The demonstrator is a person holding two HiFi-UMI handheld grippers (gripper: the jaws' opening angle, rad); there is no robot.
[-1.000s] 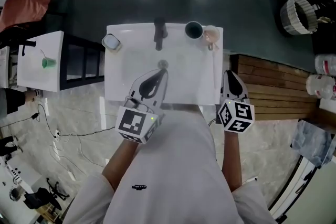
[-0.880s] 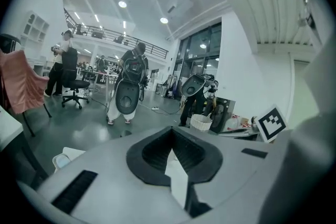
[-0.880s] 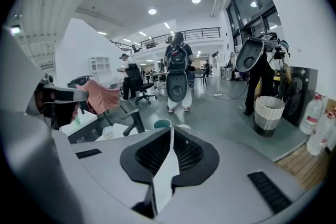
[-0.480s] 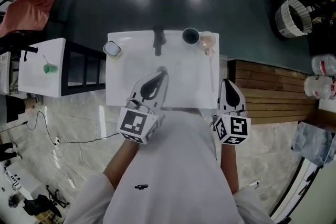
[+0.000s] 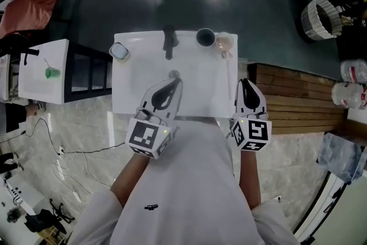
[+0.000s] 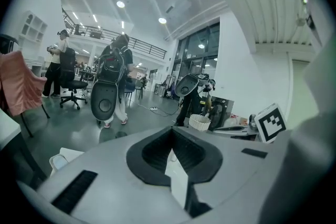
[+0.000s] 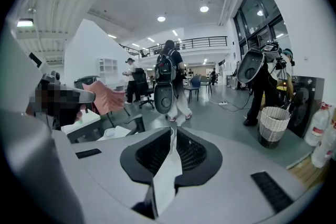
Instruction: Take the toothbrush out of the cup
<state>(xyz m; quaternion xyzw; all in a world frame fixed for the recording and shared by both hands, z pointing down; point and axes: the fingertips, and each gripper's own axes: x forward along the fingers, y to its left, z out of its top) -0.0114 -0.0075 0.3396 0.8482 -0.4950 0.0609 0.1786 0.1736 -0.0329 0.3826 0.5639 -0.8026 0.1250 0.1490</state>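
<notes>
Since a second ago the right hand-held gripper [image 5: 245, 84] has come forward, so its jaws now lie over the near right corner of the table [image 5: 195, 86] rather than short of it. The left hand-held gripper [image 5: 178, 81] sits much where it was, over the middle of the near edge.

Both hand-held grippers are clenched, with their jaws together and nothing between them, as each gripper view shows.

Along the table's far edge stand, from left to right, a white cup [image 5: 119, 50] at the far left corner, a dark upright fitting [image 5: 168, 42], a dark cup [image 5: 205, 37] and a pale pinkish cup [image 5: 224, 41] near the far right corner. A thin shape [image 5: 229, 53] leans out over the pinkish cup's near rim. It is probably the toothbrush, though it is too small to be sure.

That cup lies almost straight ahead of the right hand-held gripper, up along the table's right edge, and well apart from it. The left hand-held gripper would have to cross the table diagonally, so the right one is the nearer. The brush's long axis seems to run from the cup towards the near edge, roughly in line with the right jaws. These would need to open before reaching for it.
</notes>
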